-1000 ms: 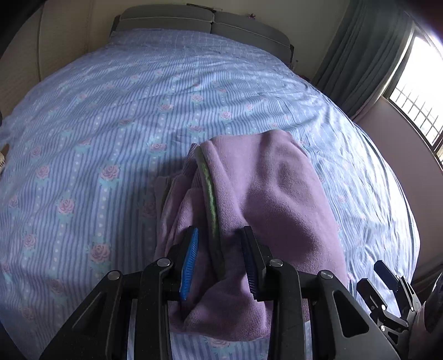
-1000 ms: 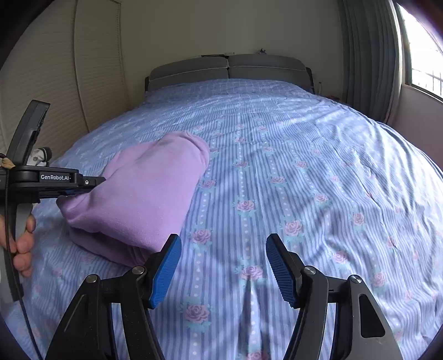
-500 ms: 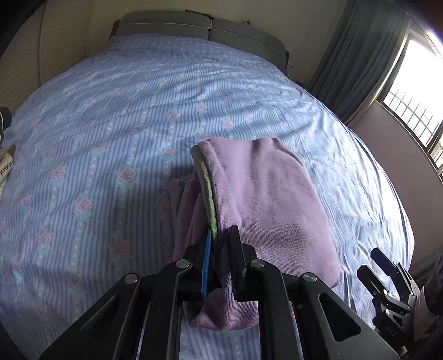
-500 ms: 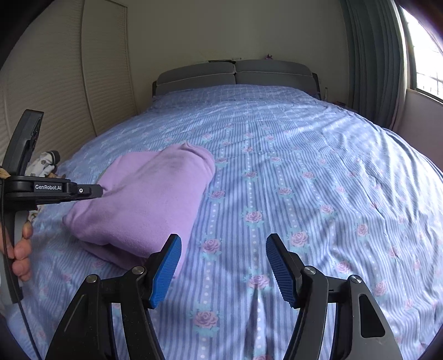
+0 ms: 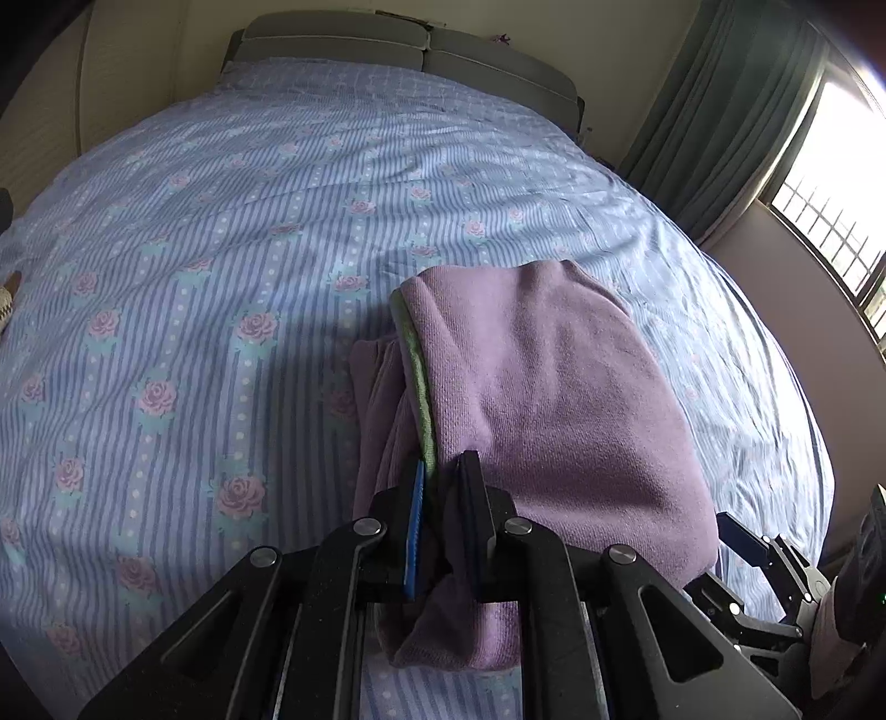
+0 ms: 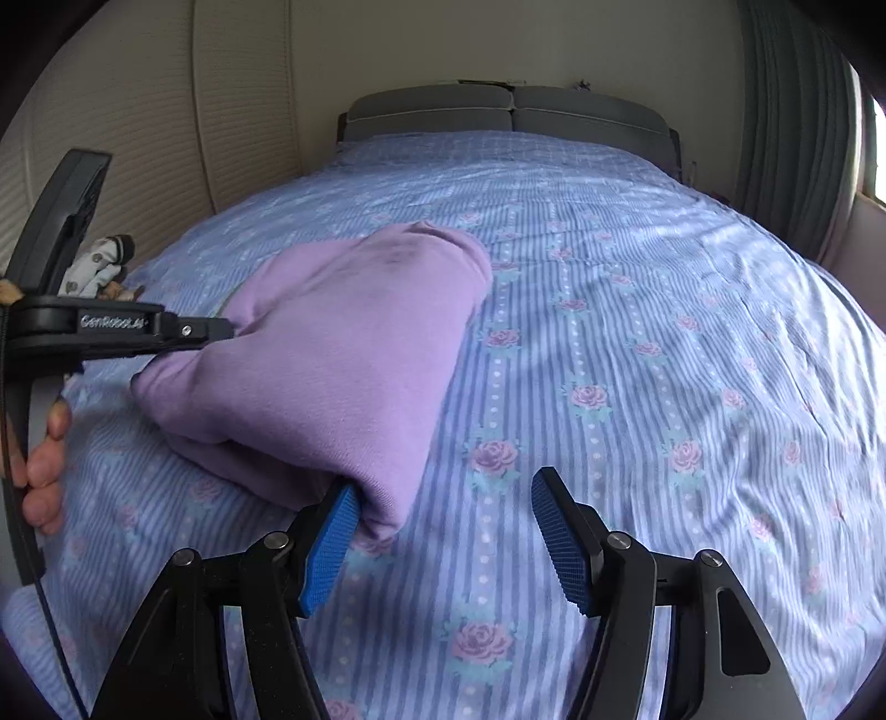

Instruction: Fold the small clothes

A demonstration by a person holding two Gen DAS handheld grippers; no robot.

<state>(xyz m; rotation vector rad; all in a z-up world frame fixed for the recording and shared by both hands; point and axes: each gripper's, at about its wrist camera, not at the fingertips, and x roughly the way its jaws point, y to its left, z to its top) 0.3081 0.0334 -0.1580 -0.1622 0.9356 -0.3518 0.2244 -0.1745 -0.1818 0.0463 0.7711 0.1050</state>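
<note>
We find the left gripper (image 5: 442, 487) clamped narrowly on the near edge of the purple garment (image 5: 542, 399), its blue pads pinching the fabric beside a green trim (image 5: 422, 382). The garment lies folded on the bed (image 5: 232, 232), toward the near right part of the floral striped cover, well short of the grey headboard (image 5: 410, 47). Seen from the right wrist view, the left gripper (image 6: 221, 331) meets the garment (image 6: 354, 354) at its left side, with the person's fingers (image 6: 44, 471) on the handle. We note the right gripper (image 6: 443, 531) standing wide, holding nothing; its left pad sits just beside the garment's near corner. A curtain (image 5: 720, 111) hangs at the right.
</note>
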